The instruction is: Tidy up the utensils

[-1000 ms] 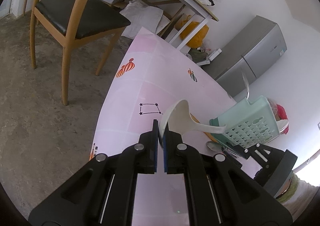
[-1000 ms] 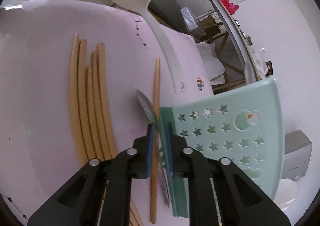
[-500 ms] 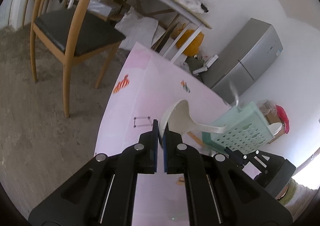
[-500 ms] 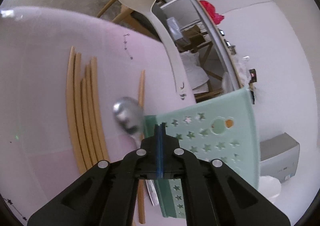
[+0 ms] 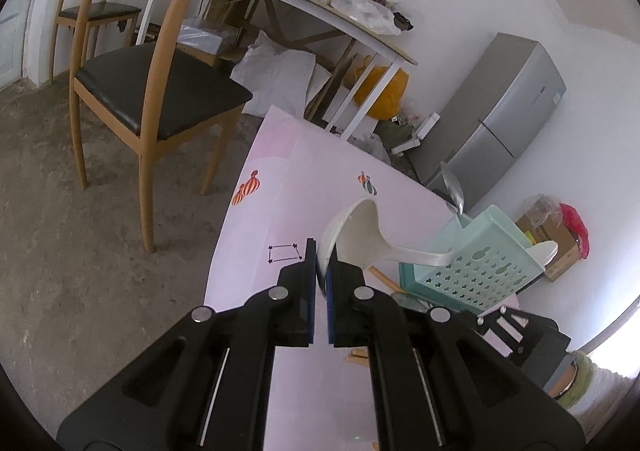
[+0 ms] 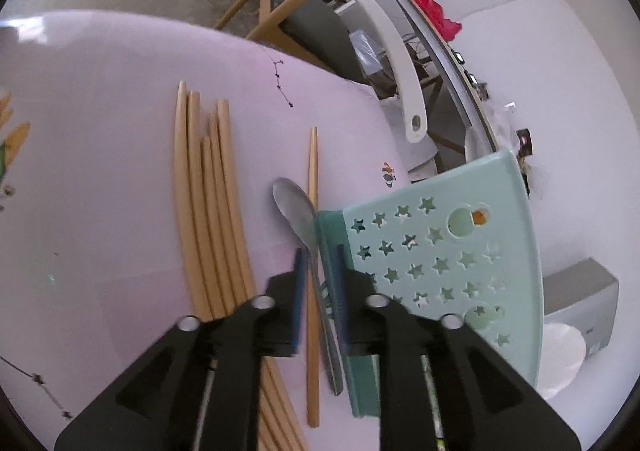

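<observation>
The right gripper (image 6: 319, 271) has just been opening; its blue pads straddle a dull metal spoon (image 6: 298, 211) and one tan chopstick (image 6: 313, 251) without pressing either. Left of it lie curved tan chopsticks (image 6: 208, 211); right stands a mint star-punched basket (image 6: 440, 251). Ahead, the left gripper (image 5: 320, 271) pinches the rim of a smooth white plastic ladle (image 5: 372, 235) above the glossy pink tablecloth (image 5: 280, 211). Beyond stand a wooden chair (image 5: 152, 91) and a grey fridge (image 5: 500, 119).
</observation>
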Tool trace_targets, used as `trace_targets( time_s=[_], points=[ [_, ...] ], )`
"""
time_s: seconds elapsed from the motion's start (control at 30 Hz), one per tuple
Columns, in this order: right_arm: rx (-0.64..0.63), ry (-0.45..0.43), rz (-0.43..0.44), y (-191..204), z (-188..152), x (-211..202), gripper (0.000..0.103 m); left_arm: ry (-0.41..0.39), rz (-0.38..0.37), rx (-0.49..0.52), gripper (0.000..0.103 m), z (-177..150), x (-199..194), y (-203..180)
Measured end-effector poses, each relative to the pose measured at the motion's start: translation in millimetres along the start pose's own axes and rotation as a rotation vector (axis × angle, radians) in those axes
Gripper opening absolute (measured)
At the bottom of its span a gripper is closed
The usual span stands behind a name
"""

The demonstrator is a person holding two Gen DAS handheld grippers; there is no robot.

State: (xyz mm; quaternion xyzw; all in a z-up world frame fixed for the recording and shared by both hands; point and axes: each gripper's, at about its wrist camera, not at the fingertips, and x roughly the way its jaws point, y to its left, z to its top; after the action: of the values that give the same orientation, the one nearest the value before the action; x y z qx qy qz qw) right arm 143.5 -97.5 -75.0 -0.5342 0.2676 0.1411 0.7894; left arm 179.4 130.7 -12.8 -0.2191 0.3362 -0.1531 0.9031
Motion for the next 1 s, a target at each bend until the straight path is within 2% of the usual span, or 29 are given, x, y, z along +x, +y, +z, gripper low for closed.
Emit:
trace_targets(
  time_s=[0.07,0.37,0.57,0.7,0.8,0.87,1.0],
  points=[
    [-0.032,0.014,0.025,6,1,6,0.026,0.006,-0.002,-0.005,0.003,-1,4,2],
    [-0.104,0.015,0.017,6,18,22,0.026,0.021,-0.005,-0.023,0.003,0,19,13],
    [-0.145,0.017,0.015,13,21,24,0.013,0.032,-0.002,-0.032,0.003,0,26,19],
    [-0.133,0.018,0.006,13,22,25,0.012,0.031,-0.001,-0.038,0.003,0,27,21],
    [-0.111,0.013,-0.007,14,23,25,0.01,0.026,0.001,-0.037,0.003,0,26,22],
    [-0.102,-0.003,-0.036,15,22,23,0.002,0.023,0.005,-0.036,0.003,0,24,23],
    [-0.077,-0.018,-0.043,15,20,18,0.002,0.01,0.008,-0.029,0.003,1,18,21]
  ],
)
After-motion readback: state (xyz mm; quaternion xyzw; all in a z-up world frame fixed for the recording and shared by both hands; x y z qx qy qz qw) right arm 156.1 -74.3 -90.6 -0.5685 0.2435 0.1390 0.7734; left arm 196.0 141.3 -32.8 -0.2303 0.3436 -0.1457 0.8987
